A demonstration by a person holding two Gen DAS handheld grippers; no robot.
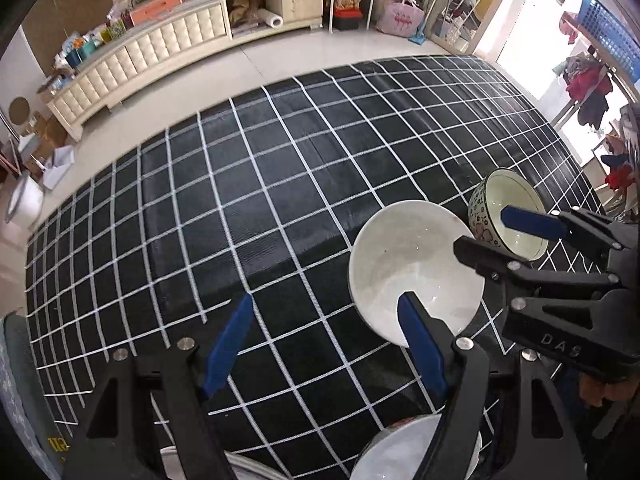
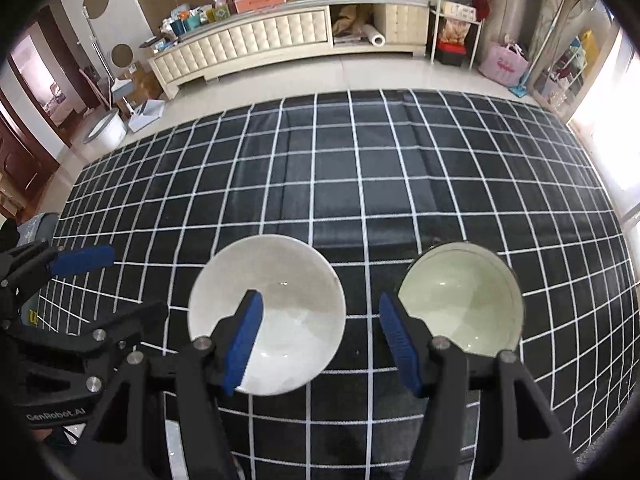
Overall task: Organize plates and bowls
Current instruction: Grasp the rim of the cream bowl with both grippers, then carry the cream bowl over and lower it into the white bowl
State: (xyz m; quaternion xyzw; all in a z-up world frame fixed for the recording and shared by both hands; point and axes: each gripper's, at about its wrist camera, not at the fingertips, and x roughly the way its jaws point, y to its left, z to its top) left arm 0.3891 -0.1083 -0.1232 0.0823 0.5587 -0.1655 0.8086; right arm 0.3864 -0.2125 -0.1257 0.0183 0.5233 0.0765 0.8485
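A plain white bowl [image 1: 416,264] [image 2: 280,292] stands upright on the black checked tablecloth [image 1: 240,200] [image 2: 360,184]. Just to its right stands a bowl with a flowered outside and a pale green inside [image 1: 486,226] [image 2: 464,292]. My right gripper [image 2: 320,297] [image 1: 480,229] hovers open above both, one finger over the white bowl and the other over the patterned bowl's near rim, holding nothing. My left gripper [image 1: 325,299] [image 2: 138,280] is open too, left of the white bowl, with its right finger over that bowl's near edge.
Another white dish [image 1: 416,448] and a plate rim [image 1: 244,468] lie at the table's near edge under my left gripper. A grey-blue padded object [image 1: 16,360] sits at the left edge. Beyond the far edge are floor and a cream cabinet [image 2: 260,44].
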